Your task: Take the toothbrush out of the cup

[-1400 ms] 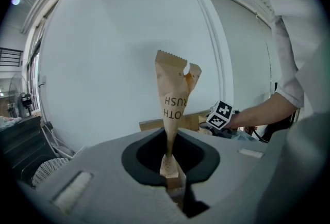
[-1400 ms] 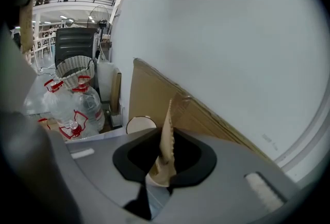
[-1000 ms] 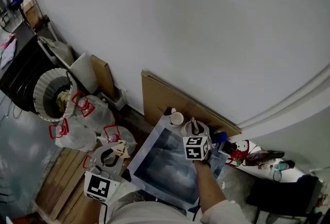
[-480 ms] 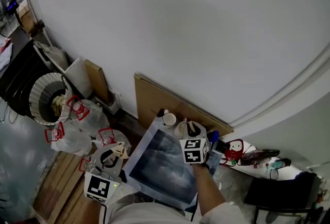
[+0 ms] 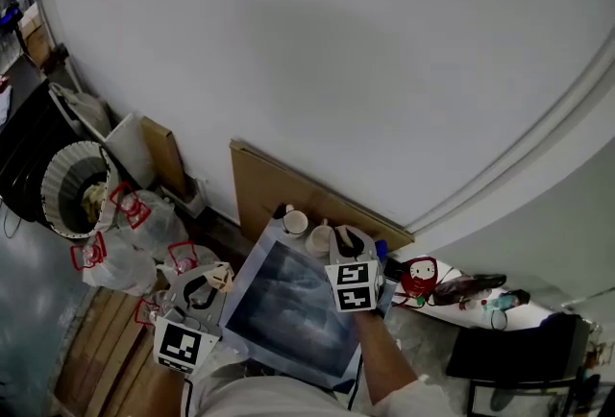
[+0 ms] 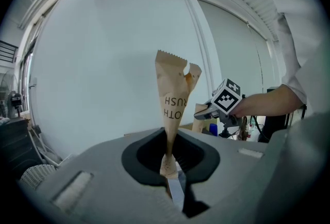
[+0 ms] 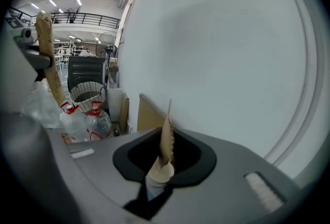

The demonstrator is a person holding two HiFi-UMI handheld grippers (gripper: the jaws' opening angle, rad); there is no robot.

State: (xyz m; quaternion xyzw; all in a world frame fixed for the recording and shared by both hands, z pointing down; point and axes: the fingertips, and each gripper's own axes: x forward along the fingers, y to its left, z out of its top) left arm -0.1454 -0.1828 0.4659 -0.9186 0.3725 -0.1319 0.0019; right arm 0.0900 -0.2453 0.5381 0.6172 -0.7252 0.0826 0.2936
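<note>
My left gripper [image 6: 172,179] is shut on the lower end of a brown paper toothbrush packet [image 6: 172,99], which stands upright above the jaws. In the head view that gripper [image 5: 208,286] is at the lower left, off the table's edge. My right gripper [image 7: 157,176] is shut on a second thin brown paper-wrapped toothbrush [image 7: 166,140], seen edge-on. It hangs above the table's far side [image 5: 346,240], beside a white cup [image 5: 295,221] and a second cup [image 5: 318,238]. The right gripper [image 6: 209,111] also shows in the left gripper view.
A dark mat [image 5: 288,305] covers the table. Behind it a cardboard sheet [image 5: 279,194] leans on the white wall. On the floor at the left are a ribbed waste basket [image 5: 67,189] and red-handled plastic bottles [image 5: 115,247]. A red figure [image 5: 418,276] and a black chair [image 5: 509,357] are at the right.
My right gripper has risen a little above the cups with its packet still held. The head view has drifted, so the whole scene sits further left.
</note>
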